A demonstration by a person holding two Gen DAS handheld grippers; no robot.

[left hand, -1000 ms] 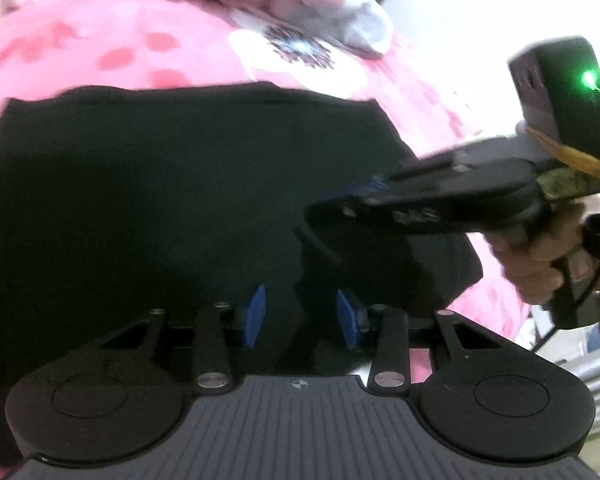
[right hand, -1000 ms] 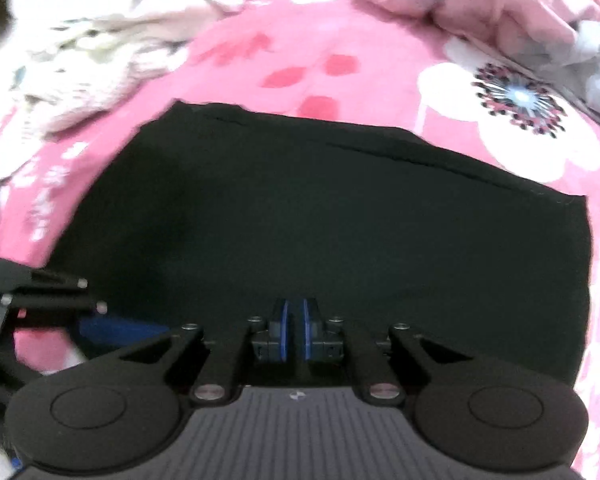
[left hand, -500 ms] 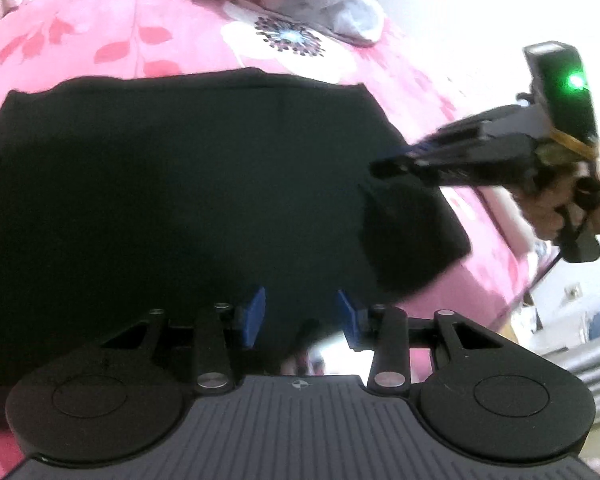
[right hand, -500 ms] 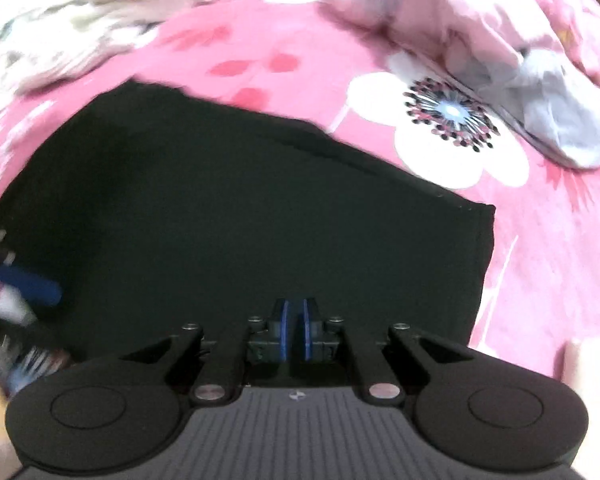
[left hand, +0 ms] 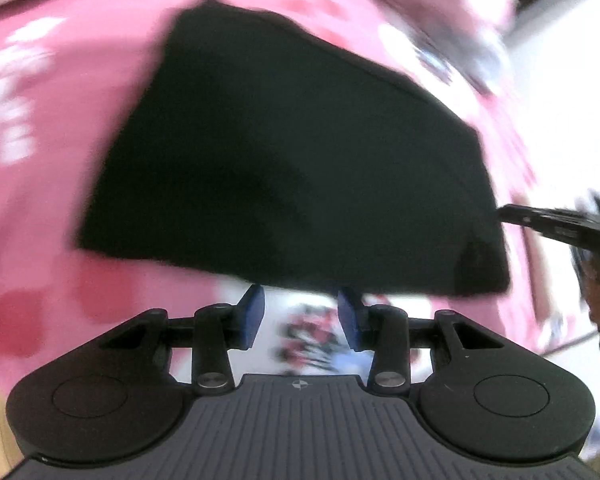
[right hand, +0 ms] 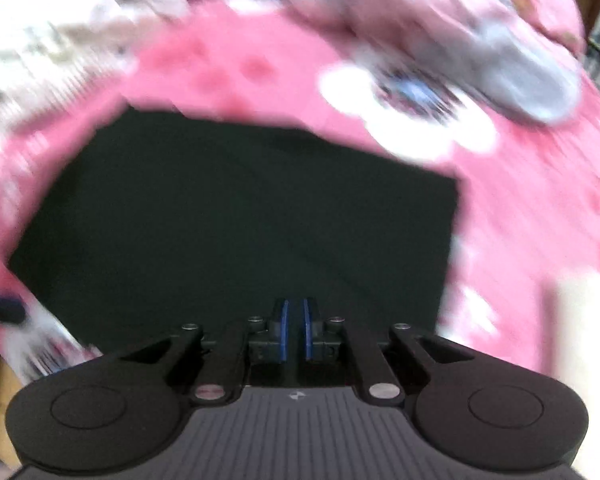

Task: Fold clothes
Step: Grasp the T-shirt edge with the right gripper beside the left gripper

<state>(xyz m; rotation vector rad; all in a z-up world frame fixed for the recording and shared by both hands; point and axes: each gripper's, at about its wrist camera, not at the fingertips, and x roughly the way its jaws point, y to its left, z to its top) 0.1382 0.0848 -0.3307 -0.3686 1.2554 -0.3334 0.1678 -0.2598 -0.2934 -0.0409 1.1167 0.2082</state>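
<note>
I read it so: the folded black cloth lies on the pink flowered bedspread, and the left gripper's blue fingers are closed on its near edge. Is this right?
Not quite. In the left wrist view the left gripper is open: its blue fingers stand apart with nothing between them, just short of the near edge. The folded black cloth does lie on the pink flowered bedspread.

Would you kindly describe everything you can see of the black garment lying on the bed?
The black garment is a plain dark cloth, folded into a roughly four-sided flat shape with fairly straight edges and clear corners. It lies spread on the pink flowered bedcover; no print or seams can be made out through the blur. In the left wrist view its near edge sits just beyond the left gripper, whose blue fingers stand apart with no cloth between them. Whether the right gripper touches it cannot be told.
</note>
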